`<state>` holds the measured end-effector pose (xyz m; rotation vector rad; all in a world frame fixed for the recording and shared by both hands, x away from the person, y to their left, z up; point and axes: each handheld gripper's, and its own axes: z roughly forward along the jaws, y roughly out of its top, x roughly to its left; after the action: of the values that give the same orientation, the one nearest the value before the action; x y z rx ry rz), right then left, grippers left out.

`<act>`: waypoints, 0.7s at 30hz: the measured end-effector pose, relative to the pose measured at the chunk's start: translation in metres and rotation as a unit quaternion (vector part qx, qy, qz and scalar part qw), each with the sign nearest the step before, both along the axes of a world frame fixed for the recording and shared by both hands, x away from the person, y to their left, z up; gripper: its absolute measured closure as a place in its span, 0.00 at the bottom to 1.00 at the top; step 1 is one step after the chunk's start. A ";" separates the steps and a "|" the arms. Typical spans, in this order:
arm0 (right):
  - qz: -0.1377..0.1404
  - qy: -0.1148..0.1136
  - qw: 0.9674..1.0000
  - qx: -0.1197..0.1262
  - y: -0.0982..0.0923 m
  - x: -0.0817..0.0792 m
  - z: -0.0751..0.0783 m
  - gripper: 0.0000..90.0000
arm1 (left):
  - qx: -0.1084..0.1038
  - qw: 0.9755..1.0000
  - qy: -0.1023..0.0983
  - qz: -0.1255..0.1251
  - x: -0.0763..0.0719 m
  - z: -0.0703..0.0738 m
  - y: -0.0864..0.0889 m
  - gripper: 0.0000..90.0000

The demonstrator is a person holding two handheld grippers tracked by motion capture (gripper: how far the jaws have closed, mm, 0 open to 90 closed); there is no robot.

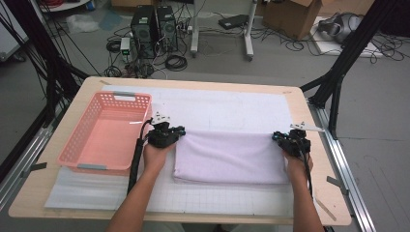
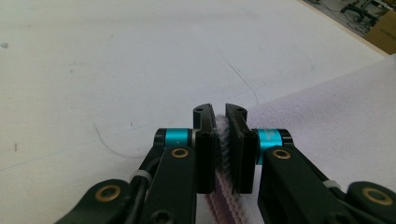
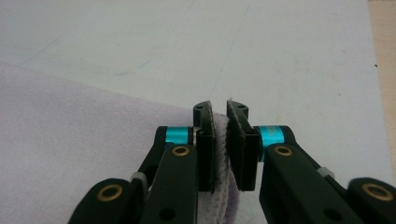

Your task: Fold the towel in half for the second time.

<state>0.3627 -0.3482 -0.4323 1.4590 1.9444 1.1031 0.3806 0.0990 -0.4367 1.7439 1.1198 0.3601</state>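
On the table, each gripper (left, right) pinches a towel corner, forearms parallel.

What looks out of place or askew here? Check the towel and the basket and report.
Nothing stands out. The folded lavender towel lies flat and fairly square on the white mat, its far corners pinched by the left gripper and right gripper. The pink basket sits upright and empty beside it.
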 end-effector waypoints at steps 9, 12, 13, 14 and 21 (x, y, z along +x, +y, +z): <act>-0.011 -0.019 0.999 0.023 -0.011 -0.021 0.009 0.55 | -0.002 0.999 -0.034 0.000 -0.024 0.019 0.003 0.57; 0.002 -0.014 1.000 0.021 -0.011 -0.038 0.007 0.47 | -0.011 0.999 -0.030 -0.011 -0.031 0.018 0.005 0.54; 0.008 -0.012 1.000 0.017 -0.010 -0.042 0.006 0.45 | -0.012 0.999 -0.028 -0.019 -0.033 0.017 0.006 0.54; 0.017 -0.014 1.000 0.011 -0.009 -0.047 0.004 0.43 | -0.008 0.999 -0.024 -0.028 -0.035 0.017 0.005 0.54; 0.064 -0.001 0.998 -0.025 0.000 -0.073 -0.003 0.44 | -0.014 0.998 -0.028 -0.062 -0.055 0.016 0.005 0.55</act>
<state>0.2893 -0.3486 -0.4358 1.3234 2.0736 1.1018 0.3257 0.1041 -0.4208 1.7576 0.9663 0.3138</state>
